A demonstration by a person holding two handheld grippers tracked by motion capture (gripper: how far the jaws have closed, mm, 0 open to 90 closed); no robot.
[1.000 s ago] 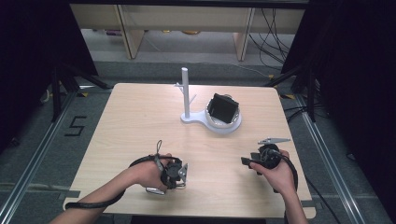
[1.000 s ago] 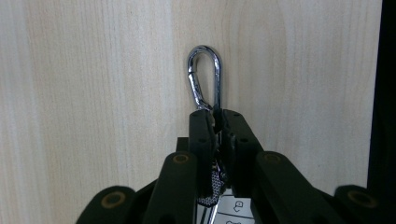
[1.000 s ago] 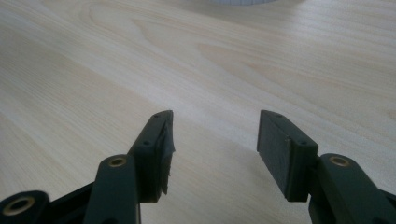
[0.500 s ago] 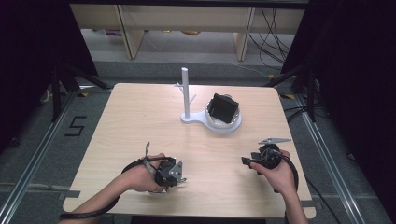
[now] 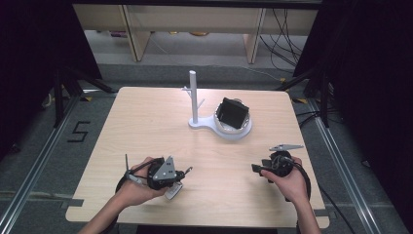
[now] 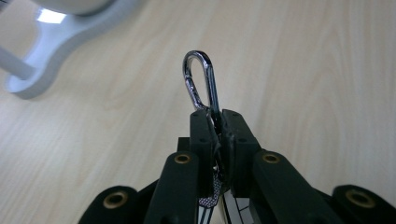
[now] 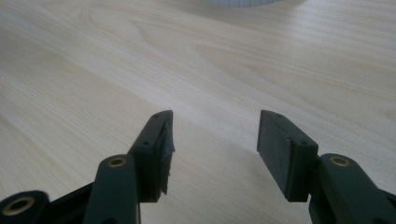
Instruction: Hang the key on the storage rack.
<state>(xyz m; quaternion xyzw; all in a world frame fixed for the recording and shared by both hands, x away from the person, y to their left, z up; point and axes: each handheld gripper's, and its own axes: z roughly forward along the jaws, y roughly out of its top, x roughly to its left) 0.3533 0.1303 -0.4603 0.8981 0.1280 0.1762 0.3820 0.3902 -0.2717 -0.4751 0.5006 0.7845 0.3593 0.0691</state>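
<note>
Silver carabiner, polished metal, gate side facing right in the left gripper view, rounded end poking up past the jaw tips. Clamped at its lower end in the left tool, jaws together on it, held above the light wood bench near its front left. Right tool wide apart, holding nothing, low over bare bench at front right. White stand with post and round base sits mid-bench; dark object on the base, possibly a pouch.
</note>
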